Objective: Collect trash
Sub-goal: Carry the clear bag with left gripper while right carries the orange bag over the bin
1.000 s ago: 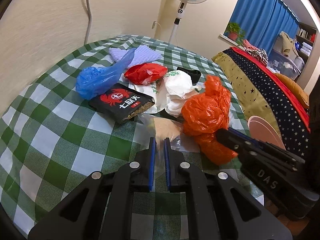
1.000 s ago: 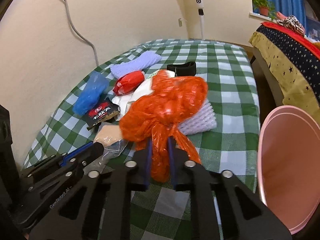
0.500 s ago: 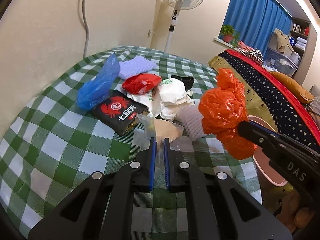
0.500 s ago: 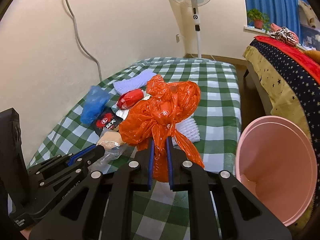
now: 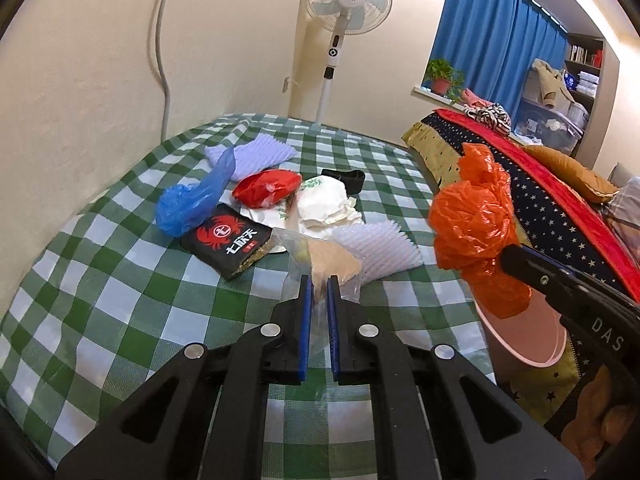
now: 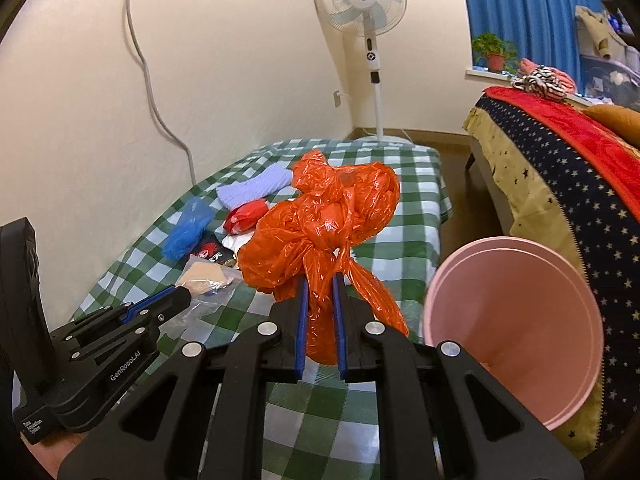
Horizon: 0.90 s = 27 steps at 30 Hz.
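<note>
My right gripper (image 6: 319, 280) is shut on a crumpled orange plastic bag (image 6: 320, 220) and holds it in the air above the table's right edge, left of a pink bin (image 6: 516, 320). The bag (image 5: 476, 224) and the bin's rim (image 5: 524, 352) also show in the left wrist view. My left gripper (image 5: 317, 280) is shut on a clear plastic bag with a tan lump inside (image 5: 332, 260), which still rests on the green checked tablecloth (image 5: 120, 288).
On the cloth lie a black crab-print packet (image 5: 228, 240), a blue bag (image 5: 188, 204), a red bag (image 5: 266, 188), white wrappers (image 5: 324, 200), white foam netting (image 5: 376, 244), purple foam (image 5: 256, 152) and a black strap (image 5: 344, 176). A bed (image 6: 560, 160) stands right, a fan (image 6: 362, 0) behind.
My right gripper has lifted the orange bag off the table and carried it right toward the pink bin. My left gripper stays shut on the clear bag and has risen slightly.
</note>
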Motion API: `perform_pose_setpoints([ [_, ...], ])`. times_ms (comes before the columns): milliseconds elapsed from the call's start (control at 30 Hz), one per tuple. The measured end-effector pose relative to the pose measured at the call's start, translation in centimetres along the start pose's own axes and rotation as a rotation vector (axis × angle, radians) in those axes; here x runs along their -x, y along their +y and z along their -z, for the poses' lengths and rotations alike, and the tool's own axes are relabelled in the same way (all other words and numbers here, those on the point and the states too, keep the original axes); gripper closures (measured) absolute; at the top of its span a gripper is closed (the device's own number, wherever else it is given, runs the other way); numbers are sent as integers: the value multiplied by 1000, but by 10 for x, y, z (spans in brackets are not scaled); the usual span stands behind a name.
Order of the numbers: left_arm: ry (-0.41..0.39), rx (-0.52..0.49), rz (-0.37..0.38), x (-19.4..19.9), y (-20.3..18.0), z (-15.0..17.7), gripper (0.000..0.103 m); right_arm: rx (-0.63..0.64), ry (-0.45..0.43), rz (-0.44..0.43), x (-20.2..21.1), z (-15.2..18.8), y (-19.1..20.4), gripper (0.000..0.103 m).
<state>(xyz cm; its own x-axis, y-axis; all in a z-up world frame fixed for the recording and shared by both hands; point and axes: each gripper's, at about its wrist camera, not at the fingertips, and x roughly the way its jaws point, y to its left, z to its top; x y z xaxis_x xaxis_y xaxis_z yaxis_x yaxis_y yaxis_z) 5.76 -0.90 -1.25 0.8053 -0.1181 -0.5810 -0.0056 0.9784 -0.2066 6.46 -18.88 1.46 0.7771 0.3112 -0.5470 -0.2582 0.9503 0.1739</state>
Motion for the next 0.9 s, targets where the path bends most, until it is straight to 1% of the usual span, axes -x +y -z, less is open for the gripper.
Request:
perform_pose_setpoints([
  [400, -22, -23, 34, 16, -18, 2, 95, -31, -51, 51, 34, 0, -16, 91],
  [767, -19, -42, 74, 12, -33, 3, 95, -69, -77, 105, 52, -1, -34, 91],
  [900, -21, -57, 87, 10, -41, 1, 95, -87, -102, 137, 62, -5, -45, 91],
])
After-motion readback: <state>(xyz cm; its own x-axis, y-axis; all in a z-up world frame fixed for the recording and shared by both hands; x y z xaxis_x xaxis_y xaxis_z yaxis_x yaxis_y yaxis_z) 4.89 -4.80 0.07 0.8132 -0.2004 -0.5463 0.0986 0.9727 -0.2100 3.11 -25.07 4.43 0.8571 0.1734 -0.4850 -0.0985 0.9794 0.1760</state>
